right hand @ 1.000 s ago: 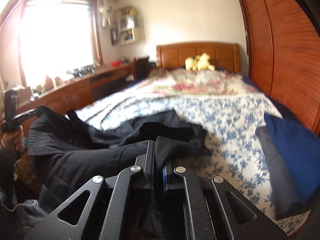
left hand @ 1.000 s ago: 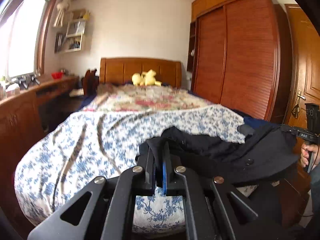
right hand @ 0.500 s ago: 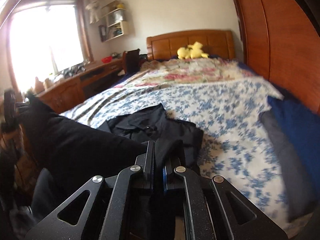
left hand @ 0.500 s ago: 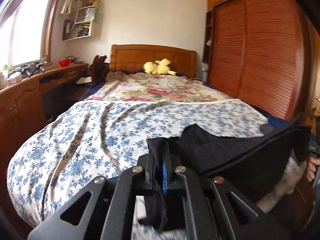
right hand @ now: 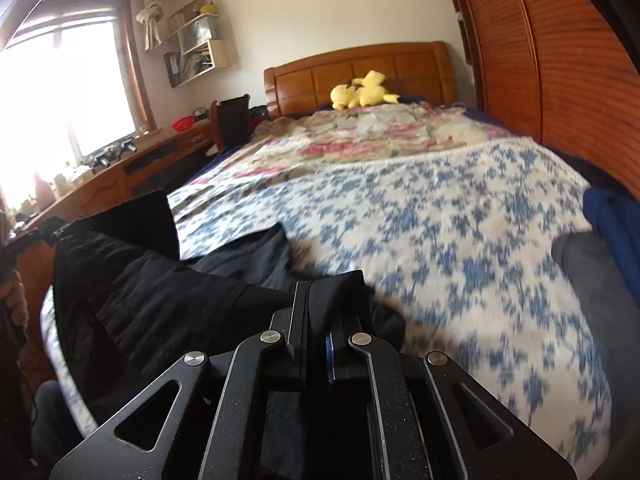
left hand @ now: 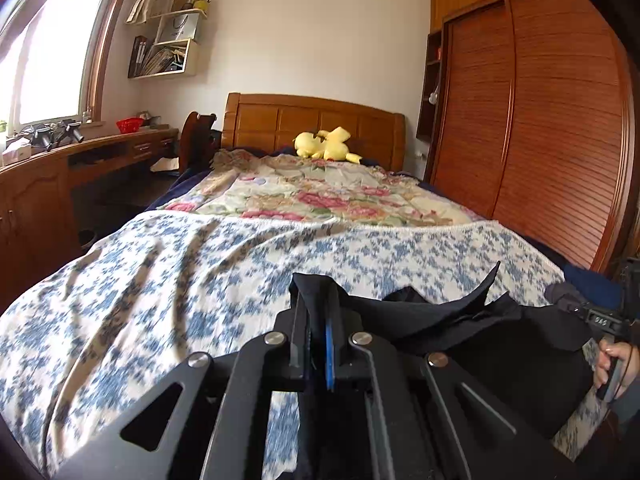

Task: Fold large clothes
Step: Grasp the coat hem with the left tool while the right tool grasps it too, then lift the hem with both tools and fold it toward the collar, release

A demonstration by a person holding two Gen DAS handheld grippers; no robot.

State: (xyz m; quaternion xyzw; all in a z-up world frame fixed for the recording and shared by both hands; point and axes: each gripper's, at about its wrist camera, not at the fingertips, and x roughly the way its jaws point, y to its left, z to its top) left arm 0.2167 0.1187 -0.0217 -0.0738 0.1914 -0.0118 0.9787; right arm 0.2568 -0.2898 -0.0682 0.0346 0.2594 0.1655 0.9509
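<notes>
A large black garment (left hand: pixel 460 320) is stretched between my two grippers above the foot of the bed. My left gripper (left hand: pixel 318 300) is shut on one edge of it, cloth bunched between the fingers. My right gripper (right hand: pixel 320 300) is shut on the other edge of the black garment (right hand: pixel 160 300). In the left wrist view the right gripper (left hand: pixel 600 320) shows at the far right with the hand on it. Part of the garment still touches the blue floral bedspread (left hand: pixel 200 272); its lower part hangs out of sight.
The bed (right hand: pixel 440 220) runs ahead to a wooden headboard (left hand: pixel 312 120) with a yellow plush toy (left hand: pixel 324 144). A wooden wardrobe (left hand: pixel 540 120) is on the right, a desk (left hand: pixel 60 168) and window on the left. Folded blue and grey clothes (right hand: pixel 600 248) lie at the bed's right edge.
Both grippers have lifted and pulled the black garment toward the foot of the bed. It now hangs taut between them, mostly off the bedspread.
</notes>
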